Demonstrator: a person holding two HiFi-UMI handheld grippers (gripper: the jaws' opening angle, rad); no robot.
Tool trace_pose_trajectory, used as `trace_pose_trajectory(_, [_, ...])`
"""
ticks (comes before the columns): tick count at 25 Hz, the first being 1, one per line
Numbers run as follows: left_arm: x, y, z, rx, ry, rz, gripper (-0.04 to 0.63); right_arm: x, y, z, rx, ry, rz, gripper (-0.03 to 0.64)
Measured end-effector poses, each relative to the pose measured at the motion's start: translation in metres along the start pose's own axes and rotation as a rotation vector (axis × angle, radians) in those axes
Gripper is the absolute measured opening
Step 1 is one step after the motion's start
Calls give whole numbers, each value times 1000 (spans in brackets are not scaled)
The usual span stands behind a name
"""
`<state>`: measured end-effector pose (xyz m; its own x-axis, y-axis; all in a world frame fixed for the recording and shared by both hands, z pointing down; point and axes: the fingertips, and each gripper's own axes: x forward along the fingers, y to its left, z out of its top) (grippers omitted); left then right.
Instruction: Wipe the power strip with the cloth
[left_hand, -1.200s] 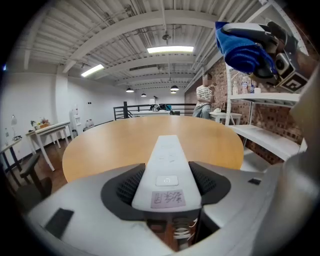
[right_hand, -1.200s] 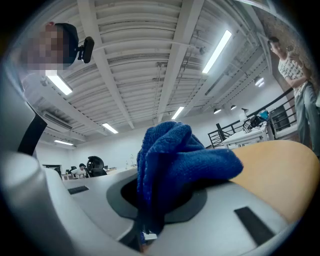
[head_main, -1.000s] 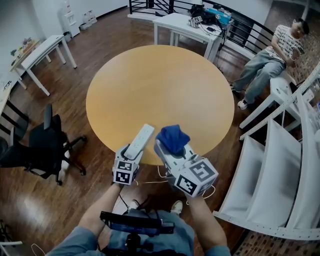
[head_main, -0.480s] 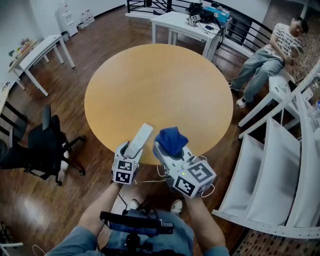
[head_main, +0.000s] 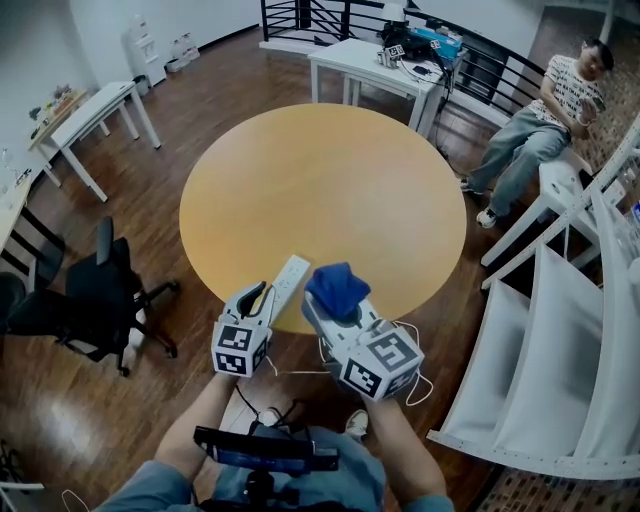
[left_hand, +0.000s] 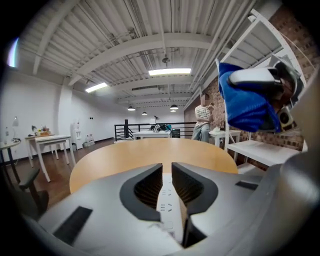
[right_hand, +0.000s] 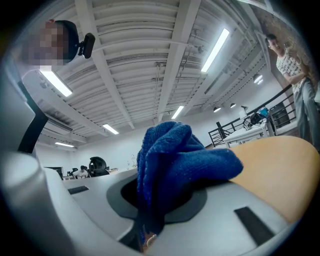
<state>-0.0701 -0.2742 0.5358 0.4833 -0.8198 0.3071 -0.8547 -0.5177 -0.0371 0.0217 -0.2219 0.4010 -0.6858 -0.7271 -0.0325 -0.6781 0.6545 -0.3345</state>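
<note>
The white power strip (head_main: 288, 277) sticks out forward from my left gripper (head_main: 262, 300), over the near edge of the round wooden table (head_main: 330, 180). The left jaws have just been closing and now press on the strip's sides. In the left gripper view the power strip (left_hand: 166, 199) runs between the two dark pads (left_hand: 147, 186). My right gripper (head_main: 335, 302) is shut on a bunched blue cloth (head_main: 336, 285), close to the right of the strip and apart from it. In the right gripper view the cloth (right_hand: 175, 157) fills the jaws.
A black office chair (head_main: 85, 300) stands at the left. White tables (head_main: 375, 55) stand behind the round table, and another (head_main: 90, 115) stands at far left. A person (head_main: 545, 110) sits at the right by white shelving (head_main: 560, 330). Cables (head_main: 300, 372) trail below the grippers.
The left gripper has closed on the power strip and risen with it. The right gripper and cloth have stayed about where they were.
</note>
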Motion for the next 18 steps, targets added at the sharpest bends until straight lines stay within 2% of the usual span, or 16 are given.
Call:
trace_pose_trajectory(3, [-14, -7, 33, -5, -79, -16, 29, -1, 4, 6, -16, -11, 14, 61])
trace_pose_trajectory(7, [-33, -14, 74, -22, -170, -20, 9, -2, 9, 15, -39, -29, 27, 61])
trace_pose_trajectory(11, [-52, -31, 110, -9, -218, -45, 6, -6, 12, 26, -57, -58, 23, 61])
trace_pose_trajectory(15, [-66, -40, 128, -3, -263, -53, 5, -7, 18, 30, -98, -63, 19, 60])
trace_pose_trajectory(18, [-73, -48, 135, 5, -266, -60, 5, -10, 21, 30, -117, -60, 15, 59])
